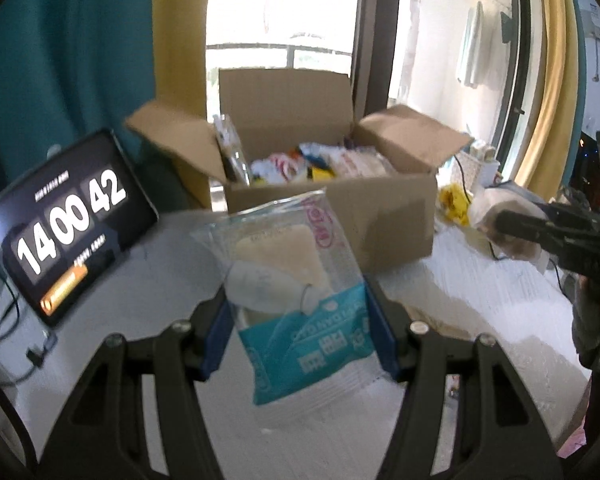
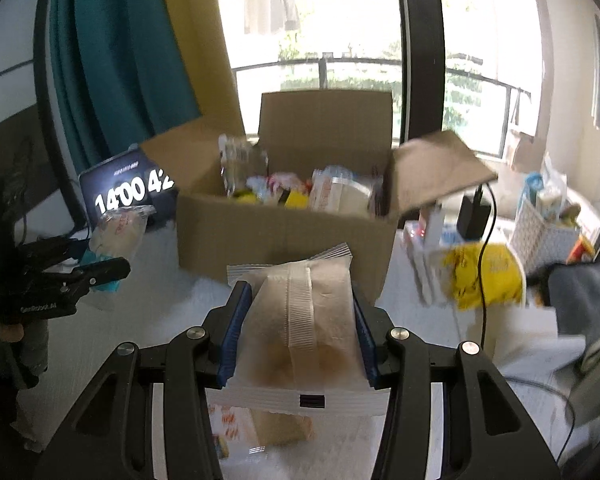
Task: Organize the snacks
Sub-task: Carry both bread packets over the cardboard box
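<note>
While the left tool (image 1: 300, 316) clamps a teal-and-clear snack pack (image 1: 296, 292), the right tool (image 2: 300, 320) clamps a beige packet (image 2: 300, 320).

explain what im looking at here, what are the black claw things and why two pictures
There is no robot arm: a person holds one hand tool with two jaws in each hand, and a wide-angle camera on each tool looks along its jaws. So each picture is one tool's own view, and each also shows the other tool at its edge.

The left gripper is shut on a clear and teal snack pack. The right gripper is shut on a pale bread pack.

Ahead on the white table stands an open cardboard box full of snacks, with a tablet showing a clock to its left and a yellow bag to its right.
</note>
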Demonstrator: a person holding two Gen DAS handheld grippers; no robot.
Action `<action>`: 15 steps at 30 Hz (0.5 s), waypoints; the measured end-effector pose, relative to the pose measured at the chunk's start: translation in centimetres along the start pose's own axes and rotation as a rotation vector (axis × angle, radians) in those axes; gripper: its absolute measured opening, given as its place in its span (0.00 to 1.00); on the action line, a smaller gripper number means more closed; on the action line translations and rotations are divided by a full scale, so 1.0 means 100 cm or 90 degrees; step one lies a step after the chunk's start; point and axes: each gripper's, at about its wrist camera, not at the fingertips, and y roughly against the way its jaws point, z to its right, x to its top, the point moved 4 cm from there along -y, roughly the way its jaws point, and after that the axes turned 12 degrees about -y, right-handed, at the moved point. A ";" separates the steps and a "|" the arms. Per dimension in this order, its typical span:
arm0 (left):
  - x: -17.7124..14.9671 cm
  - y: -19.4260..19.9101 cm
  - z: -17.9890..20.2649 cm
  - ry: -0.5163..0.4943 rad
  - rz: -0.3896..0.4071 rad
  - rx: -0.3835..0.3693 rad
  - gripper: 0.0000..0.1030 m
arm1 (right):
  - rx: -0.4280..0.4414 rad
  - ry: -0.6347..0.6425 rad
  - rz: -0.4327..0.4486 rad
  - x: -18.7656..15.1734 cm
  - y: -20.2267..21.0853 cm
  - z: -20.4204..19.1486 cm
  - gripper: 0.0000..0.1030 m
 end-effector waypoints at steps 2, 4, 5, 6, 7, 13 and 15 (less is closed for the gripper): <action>0.008 -0.001 -0.002 -0.006 0.008 0.003 0.60 | 0.002 0.002 0.009 0.010 -0.003 0.001 0.49; 0.017 -0.003 -0.005 -0.012 0.017 0.005 0.60 | 0.004 0.006 0.016 0.017 -0.005 0.001 0.49; 0.021 -0.004 -0.006 -0.014 0.021 0.006 0.60 | 0.004 0.007 0.019 0.020 -0.006 0.001 0.49; 0.026 -0.005 -0.007 -0.018 0.025 0.007 0.60 | 0.006 0.010 0.022 0.024 -0.007 0.002 0.49; 0.031 -0.007 -0.007 -0.022 0.028 0.009 0.60 | 0.006 0.010 0.024 0.026 -0.009 0.002 0.49; 0.062 -0.019 -0.014 -0.025 0.049 0.018 0.60 | 0.006 0.010 0.039 0.039 -0.011 0.007 0.49; 0.070 -0.024 -0.015 -0.016 0.049 0.013 0.60 | 0.008 0.008 0.047 0.043 -0.009 0.010 0.49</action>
